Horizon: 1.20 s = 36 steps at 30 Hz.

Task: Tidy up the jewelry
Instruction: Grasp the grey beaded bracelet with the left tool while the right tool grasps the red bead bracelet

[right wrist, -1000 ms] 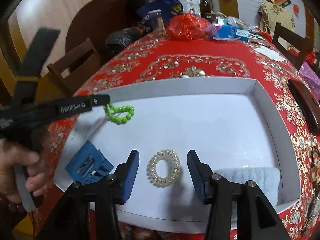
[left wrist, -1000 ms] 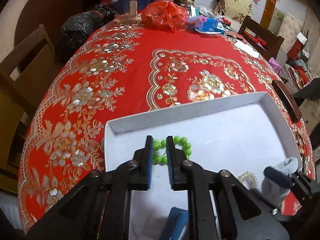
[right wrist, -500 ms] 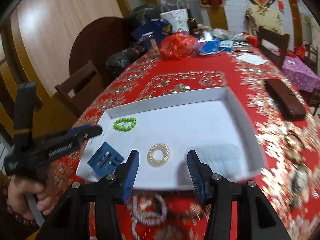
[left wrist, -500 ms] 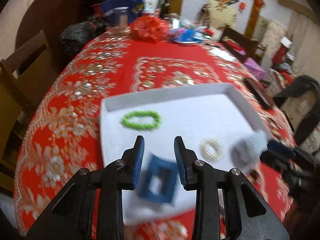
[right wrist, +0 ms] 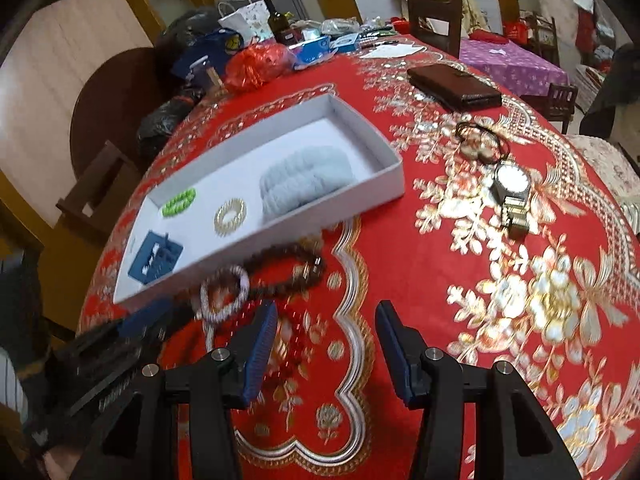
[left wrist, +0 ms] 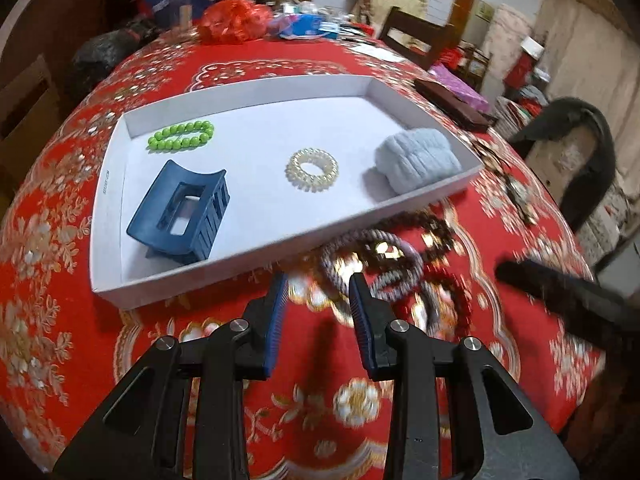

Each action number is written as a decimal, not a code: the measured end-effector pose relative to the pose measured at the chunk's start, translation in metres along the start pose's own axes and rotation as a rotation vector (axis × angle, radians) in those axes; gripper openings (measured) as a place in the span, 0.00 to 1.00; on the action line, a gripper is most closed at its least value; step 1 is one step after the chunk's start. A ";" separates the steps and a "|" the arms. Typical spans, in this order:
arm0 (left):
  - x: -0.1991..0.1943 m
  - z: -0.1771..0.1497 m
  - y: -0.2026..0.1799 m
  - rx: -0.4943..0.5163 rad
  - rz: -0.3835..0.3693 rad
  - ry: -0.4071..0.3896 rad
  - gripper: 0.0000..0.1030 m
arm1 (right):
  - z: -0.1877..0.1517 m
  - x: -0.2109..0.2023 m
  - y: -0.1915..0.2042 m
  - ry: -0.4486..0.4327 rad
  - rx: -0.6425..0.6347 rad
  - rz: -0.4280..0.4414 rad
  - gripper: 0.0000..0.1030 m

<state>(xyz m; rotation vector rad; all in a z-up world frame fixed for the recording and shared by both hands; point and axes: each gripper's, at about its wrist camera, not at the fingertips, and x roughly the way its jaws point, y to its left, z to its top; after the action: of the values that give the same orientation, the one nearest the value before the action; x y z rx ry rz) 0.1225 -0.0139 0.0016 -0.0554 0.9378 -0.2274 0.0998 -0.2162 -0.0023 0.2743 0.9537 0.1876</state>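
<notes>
grippers — both agape, empty

Tray interior: the white tray holds a green bead bracelet at the back left, a blue hair claw front left, a coil hair tie in the middle and a pale blue scrunchie at the right; bare floor lies between them and across the back right.
Tray wall: a low rim runs all round.
Before the tray: a blurred heap of bracelets lies just beside the near wall.
Right side: open tablecloth, with a watch and a dark wallet well apart.
Far end: bags and bottles crowd the table edge.
</notes>
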 end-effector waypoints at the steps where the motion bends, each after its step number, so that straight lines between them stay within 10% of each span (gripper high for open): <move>1: 0.003 0.003 0.000 -0.019 0.010 -0.003 0.30 | -0.002 0.002 0.000 0.004 -0.002 -0.007 0.48; 9: 0.024 0.002 -0.013 0.045 0.097 0.040 0.28 | -0.008 0.003 -0.010 0.007 -0.003 -0.029 0.48; 11: 0.022 -0.003 -0.014 0.083 0.101 0.026 0.05 | -0.009 0.004 -0.010 0.012 -0.008 -0.027 0.48; 19: -0.005 -0.036 0.023 0.042 0.071 -0.028 0.05 | -0.017 0.013 0.019 0.048 -0.175 0.042 0.47; 34: -0.018 -0.051 0.036 0.023 0.051 -0.049 0.06 | -0.024 0.032 0.045 0.014 -0.395 -0.153 0.36; 36: -0.018 -0.050 0.037 0.022 0.051 -0.050 0.06 | -0.027 0.032 0.051 0.006 -0.427 -0.141 0.19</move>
<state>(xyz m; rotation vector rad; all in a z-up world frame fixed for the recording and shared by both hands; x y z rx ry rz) 0.0781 0.0282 -0.0194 -0.0168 0.8856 -0.1882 0.0942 -0.1552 -0.0264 -0.1859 0.9112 0.2574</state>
